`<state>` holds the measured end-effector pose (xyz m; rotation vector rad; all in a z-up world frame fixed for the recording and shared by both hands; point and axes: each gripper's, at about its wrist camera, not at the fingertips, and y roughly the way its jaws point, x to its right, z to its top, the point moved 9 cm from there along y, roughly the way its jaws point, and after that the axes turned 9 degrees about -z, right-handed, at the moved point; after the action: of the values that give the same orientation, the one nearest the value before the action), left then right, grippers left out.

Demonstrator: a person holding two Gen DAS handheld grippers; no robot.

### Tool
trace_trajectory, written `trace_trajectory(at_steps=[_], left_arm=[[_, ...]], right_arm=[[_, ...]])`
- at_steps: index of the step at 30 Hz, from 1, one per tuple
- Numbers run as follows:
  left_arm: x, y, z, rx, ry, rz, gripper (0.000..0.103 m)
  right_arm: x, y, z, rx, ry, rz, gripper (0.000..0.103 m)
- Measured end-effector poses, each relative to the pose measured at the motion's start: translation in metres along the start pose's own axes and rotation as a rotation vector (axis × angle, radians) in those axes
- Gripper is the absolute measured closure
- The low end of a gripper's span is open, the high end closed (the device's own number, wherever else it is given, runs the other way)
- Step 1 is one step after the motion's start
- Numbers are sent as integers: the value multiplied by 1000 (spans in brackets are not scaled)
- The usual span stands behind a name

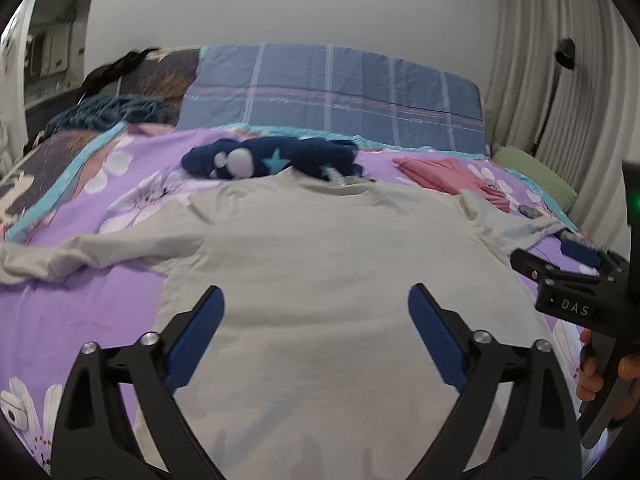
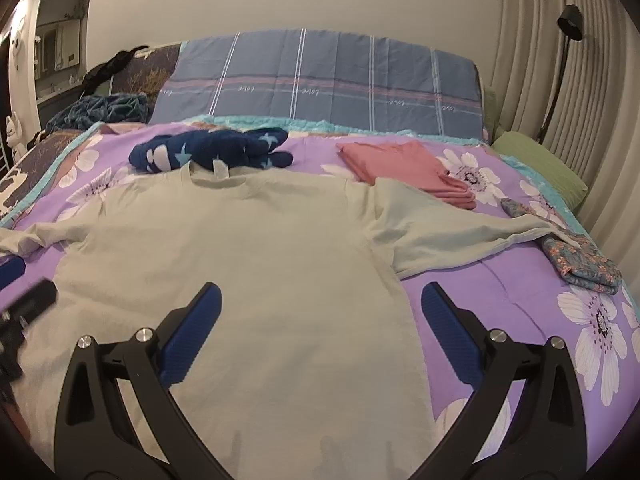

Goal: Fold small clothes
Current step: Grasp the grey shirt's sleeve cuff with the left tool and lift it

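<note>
a purple flowered bedspread [image 2: 520, 292] is spread under both grippers. a pale shirt [image 1: 320, 280] is laid flat on it, straight ahead of and beneath the left gripper [image 1: 316, 300], sleeves spread to either side. a navy starred garment [image 1: 272, 158] is bunched beyond the collar, and folded pink cloth [image 2: 404, 168] is seen ahead and right of the right gripper [image 2: 322, 298]. both grippers are held wide apart over the shirt, nothing gripped, the right one's pads astride its right edge
</note>
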<state>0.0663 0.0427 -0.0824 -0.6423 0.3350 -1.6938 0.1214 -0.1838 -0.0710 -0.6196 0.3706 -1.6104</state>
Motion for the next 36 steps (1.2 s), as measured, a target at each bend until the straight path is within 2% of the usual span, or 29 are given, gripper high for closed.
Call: trace_trajectory(at_steps=[5,8,10,12,16,19,20,22,23,26,28,30,32,33,35,36], left_arm=[[-61,-11,-8,-12,-135,38,28],[-113,-24,-12,3,-226,105,38],[-156,-37,-13,23,-282,182,42],[-204,-51,-15,44,-353,258,44],[-285,-74,-16,80,-518,343,44],[-332,-87,-10,108,-575,435,36],[-347,-91,-8,119,-583,485,23],[-378,-99,-8,126,-614,585,9],[-396,-102,-13,116,-648,641,9],[-435,-109,-30,98,-750,719,9],[-450,-109,-39,111,-797,709,9],[-466,-105,-40,120,-795,700,27],[-475,-98,-34,88,-731,694,100],[-474,-95,-31,77,-733,668,99],[-467,-100,-13,120,-729,628,100],[-458,-106,7,139,-681,619,100]], right_arm=[[-15,9,-5,-32,-31,36,2],[-27,11,-5,-35,-66,46,2],[-33,12,-4,-34,-85,50,2],[-39,12,-3,-30,-102,52,2],[-47,16,-4,-35,-130,53,2],[-52,21,-6,-48,-147,55,2],[-53,22,-7,-53,-151,54,2],[-56,24,-10,-63,-157,52,2],[-57,25,-11,-66,-159,52,2],[-57,28,-15,-71,-179,40,2],[-56,30,-16,-75,-184,31,2],[-56,33,-17,-84,-184,25,2],[-57,34,-18,-91,-186,24,2],[-58,34,-18,-92,-188,25,2],[-60,33,-18,-87,-199,30,2],[-60,32,-18,-84,-205,31,2]])
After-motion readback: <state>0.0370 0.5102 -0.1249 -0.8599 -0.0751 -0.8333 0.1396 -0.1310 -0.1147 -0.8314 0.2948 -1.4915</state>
